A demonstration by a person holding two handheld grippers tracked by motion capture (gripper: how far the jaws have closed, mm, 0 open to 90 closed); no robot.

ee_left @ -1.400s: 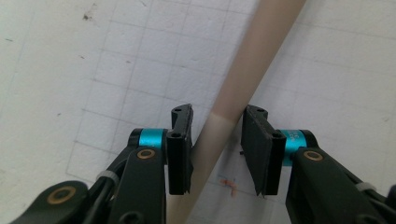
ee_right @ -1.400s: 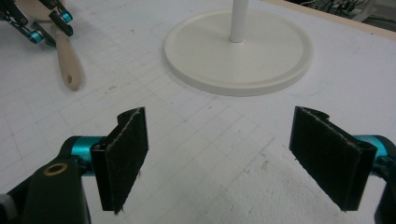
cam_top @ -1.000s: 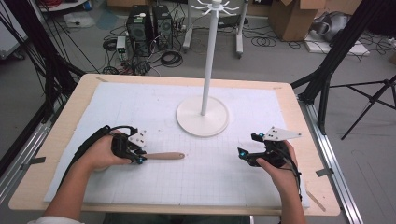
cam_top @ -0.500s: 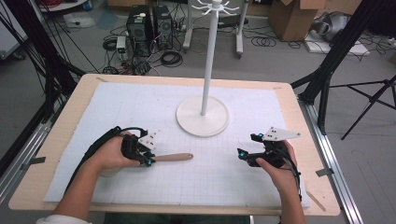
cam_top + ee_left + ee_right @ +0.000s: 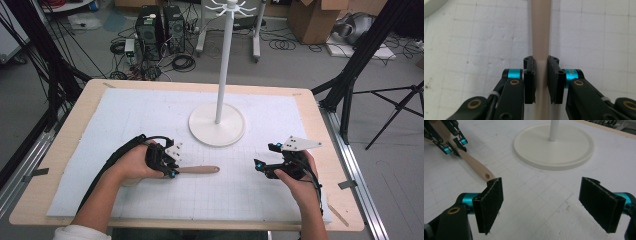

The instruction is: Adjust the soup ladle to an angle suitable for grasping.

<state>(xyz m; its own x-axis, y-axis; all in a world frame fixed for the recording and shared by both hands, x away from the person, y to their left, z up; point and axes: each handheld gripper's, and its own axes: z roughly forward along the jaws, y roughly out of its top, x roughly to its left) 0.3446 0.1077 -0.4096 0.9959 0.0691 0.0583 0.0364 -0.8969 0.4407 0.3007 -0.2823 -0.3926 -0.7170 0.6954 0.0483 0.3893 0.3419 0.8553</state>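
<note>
A long light wooden handle (image 5: 199,170) lies level over the white gridded mat, pointing right toward my right gripper. My left gripper (image 5: 171,170) is shut on it at its left part. In the left gripper view the handle (image 5: 541,30) runs straight up between the two closed jaws of that gripper (image 5: 541,62). My right gripper (image 5: 260,166) rests at the mat's right side, a short way from the handle's end. Its jaws stand wide apart around bare mat (image 5: 542,195). The right gripper view shows the handle (image 5: 475,165), with a small hole near its tip, and the left gripper (image 5: 451,145).
A white stand with a round base (image 5: 216,125) and a tall pole (image 5: 225,65) sits at the middle back of the mat (image 5: 125,115). The wooden table edge (image 5: 85,115) frames the mat. Black frames, cables and boxes lie on the floor beyond.
My left gripper has carried the wooden handle to the right, closer to the right gripper. The right gripper has stayed in place, open.
</note>
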